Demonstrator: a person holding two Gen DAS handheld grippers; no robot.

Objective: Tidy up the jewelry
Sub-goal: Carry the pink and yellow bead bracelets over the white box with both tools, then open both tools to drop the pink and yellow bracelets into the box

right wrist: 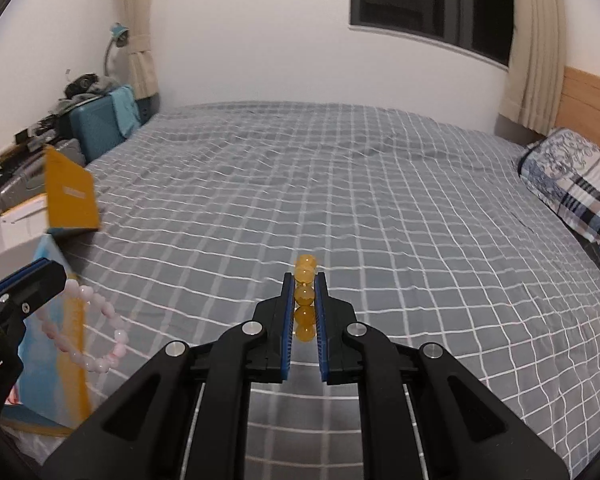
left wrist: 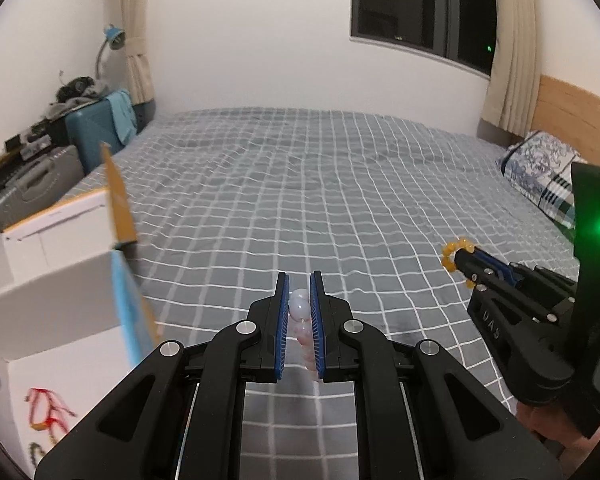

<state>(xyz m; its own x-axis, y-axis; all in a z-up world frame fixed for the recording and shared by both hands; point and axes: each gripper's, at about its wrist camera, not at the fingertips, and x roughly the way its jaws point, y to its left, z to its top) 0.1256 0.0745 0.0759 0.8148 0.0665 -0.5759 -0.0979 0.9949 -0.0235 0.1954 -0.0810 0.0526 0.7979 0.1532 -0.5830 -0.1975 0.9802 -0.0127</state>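
Observation:
My left gripper (left wrist: 299, 280) is shut on a pale pink bead bracelet (left wrist: 300, 310), held above the grey checked bed. From the right wrist view the same bracelet (right wrist: 100, 336) hangs as a loop from the left gripper (right wrist: 58, 276). My right gripper (right wrist: 304, 278) is shut on a yellow amber bead bracelet (right wrist: 305, 296), also above the bed; it shows in the left wrist view (left wrist: 456, 258) with the beads (left wrist: 450, 252) at its tip. An open white box (left wrist: 56, 280) with orange flaps stands at the left; red and green jewelry (left wrist: 46, 412) lies on its white surface.
The grey checked bed sheet (left wrist: 300, 184) fills the middle. A patterned pillow (right wrist: 572, 176) lies at the right by the wooden headboard. A teal suitcase (left wrist: 96, 132), a grey case and clutter stand at the far left. A dark window and curtains are on the back wall.

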